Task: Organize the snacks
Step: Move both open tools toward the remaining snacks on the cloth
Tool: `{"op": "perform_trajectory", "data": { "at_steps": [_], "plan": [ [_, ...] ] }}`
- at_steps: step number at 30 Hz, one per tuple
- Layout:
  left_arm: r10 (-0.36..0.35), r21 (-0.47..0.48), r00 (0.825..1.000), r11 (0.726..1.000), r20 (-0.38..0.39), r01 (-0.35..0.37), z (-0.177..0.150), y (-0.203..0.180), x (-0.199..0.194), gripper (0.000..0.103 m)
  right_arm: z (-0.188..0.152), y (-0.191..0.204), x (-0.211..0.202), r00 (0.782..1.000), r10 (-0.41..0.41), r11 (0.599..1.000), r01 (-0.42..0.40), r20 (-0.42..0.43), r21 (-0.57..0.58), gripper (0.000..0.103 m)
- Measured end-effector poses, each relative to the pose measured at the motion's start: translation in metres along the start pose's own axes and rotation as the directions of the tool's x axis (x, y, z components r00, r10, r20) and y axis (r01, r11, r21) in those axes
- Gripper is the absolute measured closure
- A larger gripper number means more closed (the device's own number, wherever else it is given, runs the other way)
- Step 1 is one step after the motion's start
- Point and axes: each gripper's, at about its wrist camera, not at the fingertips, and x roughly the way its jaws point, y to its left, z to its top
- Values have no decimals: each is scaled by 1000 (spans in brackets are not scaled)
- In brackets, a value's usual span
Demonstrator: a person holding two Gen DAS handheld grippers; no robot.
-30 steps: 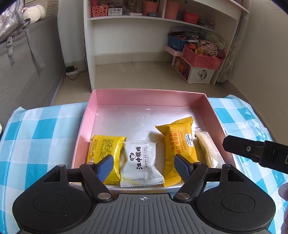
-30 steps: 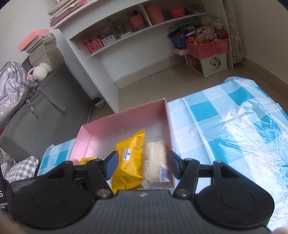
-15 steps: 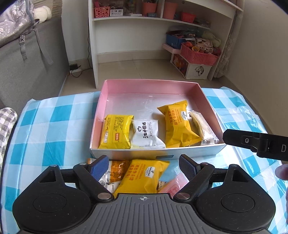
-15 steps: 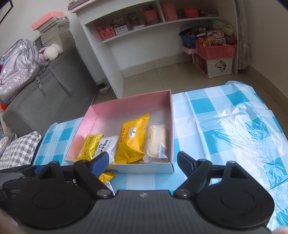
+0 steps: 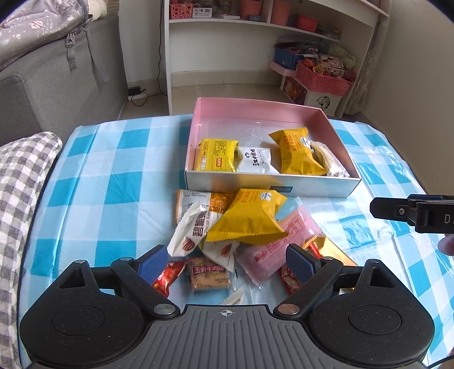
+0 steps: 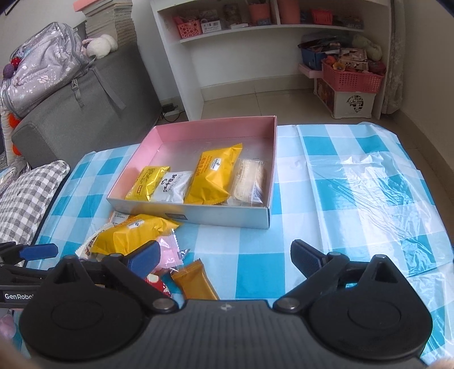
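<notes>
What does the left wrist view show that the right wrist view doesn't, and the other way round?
Only the left wrist view shows the brown biscuit pack and the white pecan pack in the loose pile in full, under the opening, empty left tool.

Only the right wrist view shows the bare stretch of checked tablecloth right of the box and the stacked books; the right tool, also opening, holds nothing.

Both show the pink box with four packs lined up inside, and the loose yellow pack in front.
</notes>
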Motion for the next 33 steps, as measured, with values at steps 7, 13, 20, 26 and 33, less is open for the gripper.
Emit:
{"op": "perform_trajectory", "data": {
  "at_steps": [7, 13, 20, 26, 33],
  "plan": [
    [46, -25, 999, 999, 19, -46, -34, 5, -12, 11, -16, 8, -3, 999, -13, 998, 11, -34, -54, 4],
    [78, 22, 996, 997, 43, -79, -59, 2, -20, 11, -36, 13, -2, 997, -29, 994, 22, -66, -110, 3],
    [43, 6, 998, 999, 37, -43, -87, 0, -20, 11, -66, 15, 4, 993, -51, 980, 30, -105, -197, 2],
    [54, 1, 995, 999, 78, -54, -104, -5, -13, 11, -90, 17, 15, 989, -78, 957, 39, -124, -288, 2],
    [63, -3, 991, 998, 118, -63, -116, -14, 3, 11, -101, 15, 24, 993, -20, 949, -17, -115, -314, 0]
  ]
}}
